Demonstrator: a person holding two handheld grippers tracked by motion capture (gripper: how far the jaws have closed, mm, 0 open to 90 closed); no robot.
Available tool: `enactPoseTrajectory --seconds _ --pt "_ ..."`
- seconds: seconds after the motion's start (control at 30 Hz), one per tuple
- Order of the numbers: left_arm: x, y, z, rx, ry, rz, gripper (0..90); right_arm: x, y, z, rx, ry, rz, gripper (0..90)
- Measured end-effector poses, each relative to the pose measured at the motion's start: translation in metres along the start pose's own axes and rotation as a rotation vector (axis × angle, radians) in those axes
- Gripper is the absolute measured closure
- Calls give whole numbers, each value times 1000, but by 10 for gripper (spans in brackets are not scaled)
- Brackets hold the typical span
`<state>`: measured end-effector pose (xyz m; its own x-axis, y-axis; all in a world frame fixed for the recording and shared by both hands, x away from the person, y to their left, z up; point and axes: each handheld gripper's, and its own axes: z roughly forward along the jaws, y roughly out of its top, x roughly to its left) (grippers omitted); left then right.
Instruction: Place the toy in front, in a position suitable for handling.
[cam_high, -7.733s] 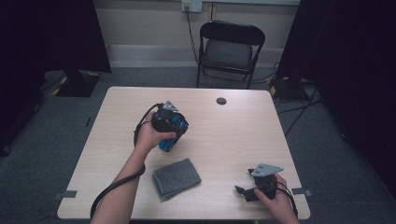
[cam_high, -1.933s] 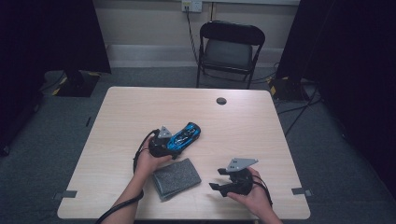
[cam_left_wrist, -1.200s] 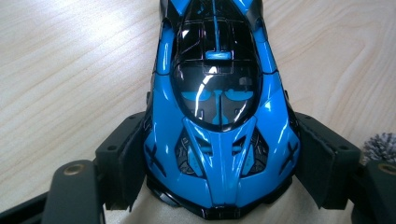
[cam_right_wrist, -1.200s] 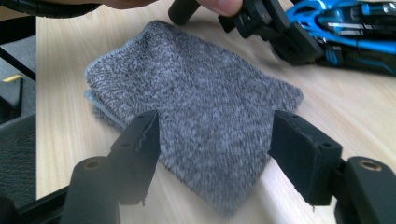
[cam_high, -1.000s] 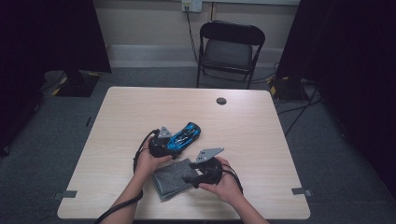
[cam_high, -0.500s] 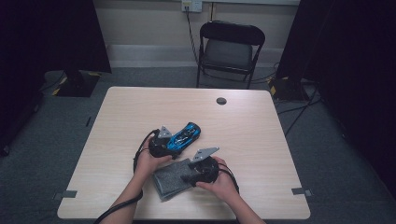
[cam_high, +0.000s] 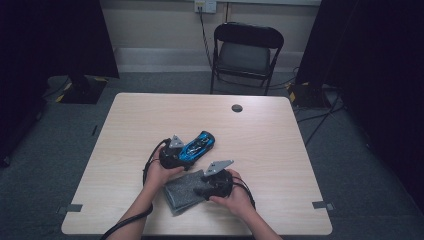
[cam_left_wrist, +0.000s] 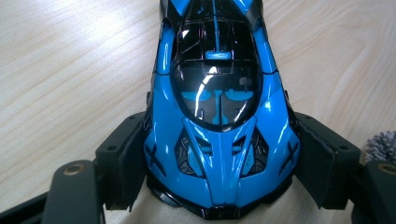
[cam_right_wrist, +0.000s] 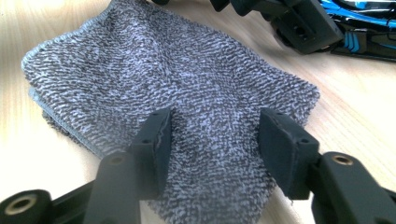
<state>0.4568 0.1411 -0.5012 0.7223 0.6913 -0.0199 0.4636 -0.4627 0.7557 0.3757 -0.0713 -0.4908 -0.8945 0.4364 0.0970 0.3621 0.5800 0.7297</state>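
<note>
High view: a tan table (cam_high: 125, 125) is seen, with a black folding chair (cam_high: 246, 50) beyond its far edge and a small dark disc (cam_high: 237, 108) near the far edge. The blue toy car (cam_high: 199, 146) is held at the table's middle, nose toward the person, tail pointing far-right. It is gripped by the left gripper (cam_high: 172, 155), whose grey plate sits on top. Just near of the car a folded grey cloth (cam_high: 181, 192) is laid flat on the table, toward the near edge. The right gripper (cam_high: 212, 184) is set on the cloth's right part, held by the right hand (cam_high: 235, 192), close beside the left gripper.

Left gripper view: the car (cam_left_wrist: 219, 107) is seen from above, its nose low in the frame. Both black pads are pressed against the car's sides near the nose, so the claw is clamped on the car. Bare table is seen around it; a bit of cloth (cam_left_wrist: 382, 145) shows at the right edge.

Right gripper view: the cloth (cam_right_wrist: 187, 93) is spread on the table under and between the jaws. The jaws have just been closing, with cloth between them. The pads are apart and bear down on the cloth's top; nothing is pinched, so this claw is open. The left gripper (cam_right_wrist: 299, 23) and a strip of the car (cam_right_wrist: 364, 28) are seen at the far right.
</note>
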Motion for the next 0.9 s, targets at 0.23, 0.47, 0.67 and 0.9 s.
enactPoseTrajectory --seconds 0.23,0.47,0.67,0.9 --pt "0 0 0 0 3 3 257 3 -1 -1 -6 -27 10 498" --pt "0 0 0 0 2 1 257 7 -3 -10 4 30 28 420" --pt "0 0 0 5 1 7 258 14 -1 -17 34 58 -19 394" --pt "0 0 0 -1 3 -3 257 5 4 -21 38 36 -23 392"
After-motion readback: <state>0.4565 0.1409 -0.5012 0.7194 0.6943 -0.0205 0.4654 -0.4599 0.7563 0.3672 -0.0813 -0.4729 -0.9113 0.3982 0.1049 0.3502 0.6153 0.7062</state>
